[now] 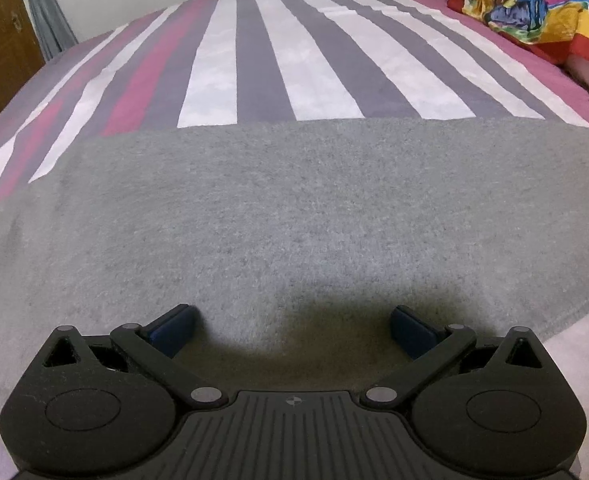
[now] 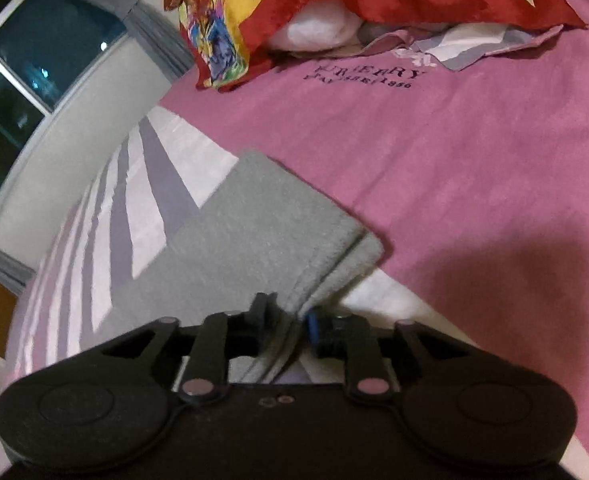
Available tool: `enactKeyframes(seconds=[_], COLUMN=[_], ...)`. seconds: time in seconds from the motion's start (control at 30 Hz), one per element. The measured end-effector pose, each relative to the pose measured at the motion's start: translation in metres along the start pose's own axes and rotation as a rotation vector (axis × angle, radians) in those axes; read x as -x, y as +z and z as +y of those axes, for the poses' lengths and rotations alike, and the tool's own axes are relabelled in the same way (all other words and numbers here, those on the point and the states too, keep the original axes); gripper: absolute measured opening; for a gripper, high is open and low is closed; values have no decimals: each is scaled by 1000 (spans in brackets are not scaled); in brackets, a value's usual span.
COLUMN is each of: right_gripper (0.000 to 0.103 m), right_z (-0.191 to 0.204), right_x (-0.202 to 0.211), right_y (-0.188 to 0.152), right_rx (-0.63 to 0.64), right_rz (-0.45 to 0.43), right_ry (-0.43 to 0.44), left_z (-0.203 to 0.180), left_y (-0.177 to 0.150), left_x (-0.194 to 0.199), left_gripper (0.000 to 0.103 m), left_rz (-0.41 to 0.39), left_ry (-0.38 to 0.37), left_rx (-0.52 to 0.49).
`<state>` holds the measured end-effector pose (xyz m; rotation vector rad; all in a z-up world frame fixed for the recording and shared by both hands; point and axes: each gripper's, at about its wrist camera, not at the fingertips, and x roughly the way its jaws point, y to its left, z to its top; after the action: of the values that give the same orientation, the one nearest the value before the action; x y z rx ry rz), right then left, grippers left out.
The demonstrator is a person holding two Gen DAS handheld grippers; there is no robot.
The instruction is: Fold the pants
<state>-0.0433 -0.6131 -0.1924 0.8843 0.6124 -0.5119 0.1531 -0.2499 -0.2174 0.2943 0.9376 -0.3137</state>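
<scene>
Pants (image 2: pixel 254 232) lay flat on the bed (image 2: pixel 474 184), running toward the upper left from the right gripper (image 2: pixel 286 320), which was clenched on their near layered edge. Left gripper (image 1: pixel 294 328) sat released over mid-fabric.

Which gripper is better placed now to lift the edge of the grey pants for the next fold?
Probably the right. The right gripper already has its jaws closed on a layered edge of the grey pants. The left gripper is open above flat fabric and grips nothing.
</scene>
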Motion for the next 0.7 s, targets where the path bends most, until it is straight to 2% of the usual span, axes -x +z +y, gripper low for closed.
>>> enactKeyframes(seconds=[0.1, 0.23, 0.37, 0.43, 0.6, 0.7], right_gripper=[11, 10, 10, 10, 10, 10], right_z=[5, 37, 89, 125, 204, 235], right_x=[0, 17, 34, 41, 37, 22], right_y=[0, -2, -7, -19, -72, -114], right_rx=[32, 158, 323, 432, 629, 687], right_rz=[-5, -83, -130, -144, -80, 32], right_ry=[-29, -34, 40, 96, 253, 335], left_z=[-1, 8, 41, 60, 111, 139], left_y=[2, 6, 13, 14, 11, 1], left_x=[0, -2, 11, 19, 37, 39], left_gripper=[103, 103, 103, 103, 103, 103], left_rz=[13, 36, 46, 26, -7, -10], left_ry=[-3, -48, -146, -150, -127, -104], left_rx=[-1, 45, 189, 235, 306, 351])
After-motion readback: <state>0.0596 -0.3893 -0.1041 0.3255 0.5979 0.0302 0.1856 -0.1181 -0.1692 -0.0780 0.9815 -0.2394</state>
